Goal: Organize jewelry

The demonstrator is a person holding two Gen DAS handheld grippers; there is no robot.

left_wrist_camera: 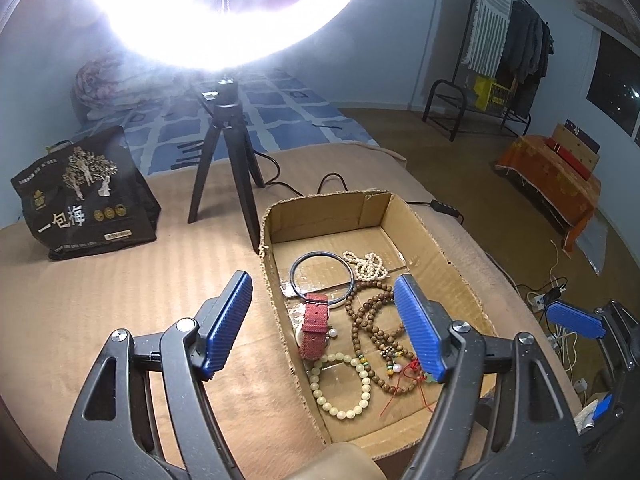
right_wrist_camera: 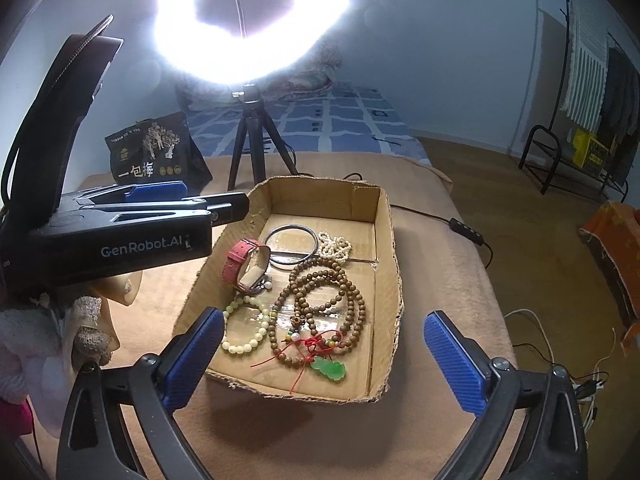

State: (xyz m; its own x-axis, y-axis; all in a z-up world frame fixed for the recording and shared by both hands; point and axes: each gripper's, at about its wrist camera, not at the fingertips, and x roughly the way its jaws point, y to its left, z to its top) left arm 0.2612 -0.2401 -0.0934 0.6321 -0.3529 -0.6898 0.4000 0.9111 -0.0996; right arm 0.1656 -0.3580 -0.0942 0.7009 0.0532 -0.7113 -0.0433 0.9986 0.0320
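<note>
Left gripper (left_wrist_camera: 324, 320): held wide, nothing gripped.
Right gripper (right_wrist_camera: 324, 354): held wide, nothing gripped.
Cardboard box (right_wrist_camera: 386, 248): jewelry contained, red-strapped watch (right_wrist_camera: 250, 264) included.

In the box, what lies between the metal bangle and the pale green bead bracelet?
The red-strapped watch lies between the bangle and bracelet; both views show it.

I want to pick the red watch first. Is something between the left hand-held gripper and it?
Nothing visible blocks it. The left hand-held gripper hangs open above the cardboard box, and the red watch lies uncovered between its fingers.
</note>
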